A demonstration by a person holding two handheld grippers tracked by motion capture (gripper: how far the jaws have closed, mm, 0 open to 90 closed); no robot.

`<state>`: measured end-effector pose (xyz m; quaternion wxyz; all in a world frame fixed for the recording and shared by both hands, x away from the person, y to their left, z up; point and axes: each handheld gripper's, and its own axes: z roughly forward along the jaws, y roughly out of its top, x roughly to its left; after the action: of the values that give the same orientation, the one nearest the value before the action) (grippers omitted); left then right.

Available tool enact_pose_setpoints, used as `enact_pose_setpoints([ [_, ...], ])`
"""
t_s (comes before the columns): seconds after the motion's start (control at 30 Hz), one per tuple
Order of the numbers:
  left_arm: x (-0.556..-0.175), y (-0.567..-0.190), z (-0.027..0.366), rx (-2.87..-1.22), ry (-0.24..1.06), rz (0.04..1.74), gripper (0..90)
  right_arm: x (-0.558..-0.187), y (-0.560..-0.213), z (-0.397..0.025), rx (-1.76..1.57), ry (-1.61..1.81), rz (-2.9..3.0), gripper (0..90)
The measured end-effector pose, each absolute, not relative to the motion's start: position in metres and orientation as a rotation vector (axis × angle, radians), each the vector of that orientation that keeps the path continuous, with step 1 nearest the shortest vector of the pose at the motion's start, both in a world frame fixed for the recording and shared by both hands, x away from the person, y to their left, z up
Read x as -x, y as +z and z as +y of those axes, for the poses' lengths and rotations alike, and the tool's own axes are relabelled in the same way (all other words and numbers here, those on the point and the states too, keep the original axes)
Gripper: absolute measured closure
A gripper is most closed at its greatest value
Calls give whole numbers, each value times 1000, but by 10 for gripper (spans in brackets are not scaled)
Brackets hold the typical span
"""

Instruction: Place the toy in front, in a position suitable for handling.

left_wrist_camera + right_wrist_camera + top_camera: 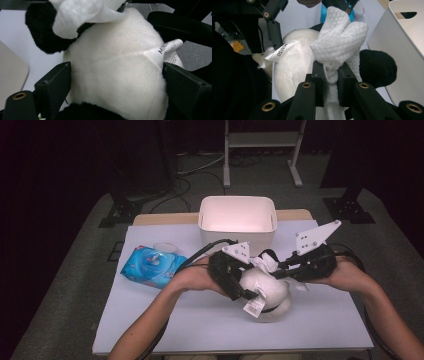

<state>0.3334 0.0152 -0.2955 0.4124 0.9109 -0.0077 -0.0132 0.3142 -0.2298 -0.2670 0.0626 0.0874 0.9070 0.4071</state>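
A white plush toy with black parts lies on the table in front of the bin, a paper tag hanging from it. My left gripper is shut on its white body, one jaw on each side. My right gripper is shut on a white textured wipe and holds it against the top of the toy, beside a black fuzzy part. The wipe shows bunched between the two grippers. The tag reads MINISO.
A white plastic bin stands just behind the toy; its wall is close on the right in the right gripper view. A blue wet-wipe pack lies at the left. White sheet covers the table.
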Motion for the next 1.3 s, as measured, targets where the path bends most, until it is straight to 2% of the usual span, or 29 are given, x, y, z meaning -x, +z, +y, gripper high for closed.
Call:
enact_pose_setpoints([
  [0.37,-335,-295,21,-2268,-4,2,110,-310,-272,-251,-330,1226,2716,779],
  [0.47,-335,-297,16,-2272,-17,-14,137,-308,-269,-250,-313,1210,2713,778],
  [0.83,-338,-299,10,-2290,-20,-27,138,-306,-261,-232,-228,1205,2729,775],
  [0.93,-337,-296,13,-2286,0,-7,138,-308,-262,-226,-231,1106,2735,777],
  [1.3,-340,-296,30,-2229,53,36,135,-313,-272,-243,-316,1133,2721,779],
])
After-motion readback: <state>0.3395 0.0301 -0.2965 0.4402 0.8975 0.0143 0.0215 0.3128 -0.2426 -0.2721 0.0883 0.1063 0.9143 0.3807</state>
